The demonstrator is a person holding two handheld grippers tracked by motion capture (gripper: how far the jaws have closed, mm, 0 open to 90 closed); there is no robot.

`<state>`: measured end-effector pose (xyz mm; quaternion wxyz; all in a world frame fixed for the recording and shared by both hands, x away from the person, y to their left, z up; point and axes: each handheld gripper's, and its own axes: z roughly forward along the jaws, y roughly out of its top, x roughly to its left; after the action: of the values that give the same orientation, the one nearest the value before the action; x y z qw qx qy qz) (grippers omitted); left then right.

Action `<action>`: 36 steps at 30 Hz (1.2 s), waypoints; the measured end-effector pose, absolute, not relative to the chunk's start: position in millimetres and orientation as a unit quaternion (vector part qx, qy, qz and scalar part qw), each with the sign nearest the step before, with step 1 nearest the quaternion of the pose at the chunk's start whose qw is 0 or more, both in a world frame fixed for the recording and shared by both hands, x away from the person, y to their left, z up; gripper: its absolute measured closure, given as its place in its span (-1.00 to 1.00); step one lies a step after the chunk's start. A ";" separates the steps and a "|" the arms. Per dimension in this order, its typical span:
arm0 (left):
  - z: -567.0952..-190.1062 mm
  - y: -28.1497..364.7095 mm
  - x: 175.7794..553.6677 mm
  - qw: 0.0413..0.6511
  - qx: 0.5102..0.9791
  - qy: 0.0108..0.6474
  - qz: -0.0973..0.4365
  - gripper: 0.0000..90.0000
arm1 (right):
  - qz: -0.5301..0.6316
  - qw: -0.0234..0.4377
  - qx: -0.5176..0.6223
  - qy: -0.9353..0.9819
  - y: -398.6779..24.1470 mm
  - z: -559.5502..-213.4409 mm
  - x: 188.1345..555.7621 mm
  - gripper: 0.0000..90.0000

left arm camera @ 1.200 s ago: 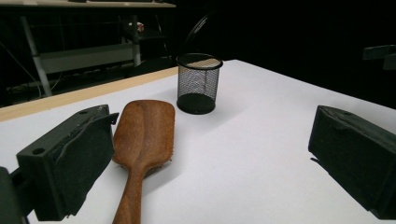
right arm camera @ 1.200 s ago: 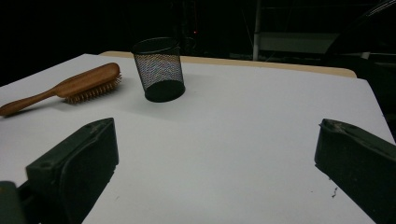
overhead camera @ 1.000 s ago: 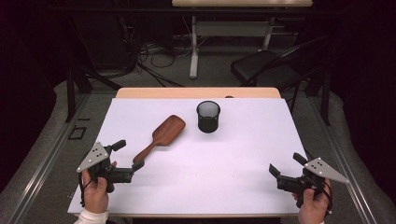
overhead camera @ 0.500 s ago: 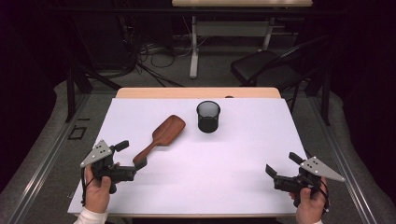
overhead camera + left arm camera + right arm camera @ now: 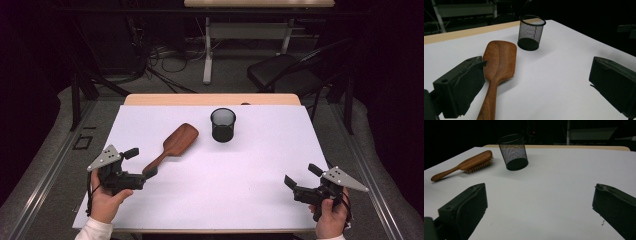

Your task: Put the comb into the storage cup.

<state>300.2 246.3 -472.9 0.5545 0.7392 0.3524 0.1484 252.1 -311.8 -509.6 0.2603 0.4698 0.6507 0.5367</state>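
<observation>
One mesh cup empty; hairbrush beside; both grippers wide apart, holding nothing.

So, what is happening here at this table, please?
A person holds a gripper in each hand at a white table. The left gripper, jaws open, is at the handle end of a wooden hairbrush that lies bristles down; it has not closed on it. A black mesh cup stands upright beyond the brush. The right gripper, also open, waits near the front right corner, apart from both things.
</observation>
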 end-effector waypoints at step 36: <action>-448.3 224.8 349.8 0.468 0.790 0.369 0.142 -0.97 | 0.536 0.251 0.463 0.660 -306.1 -512.0 258.2 -1.00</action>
<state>349.8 224.8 -448.3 0.4684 0.7900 0.3690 0.1425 258.2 -306.1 -512.0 0.2510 0.4632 0.6596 0.5361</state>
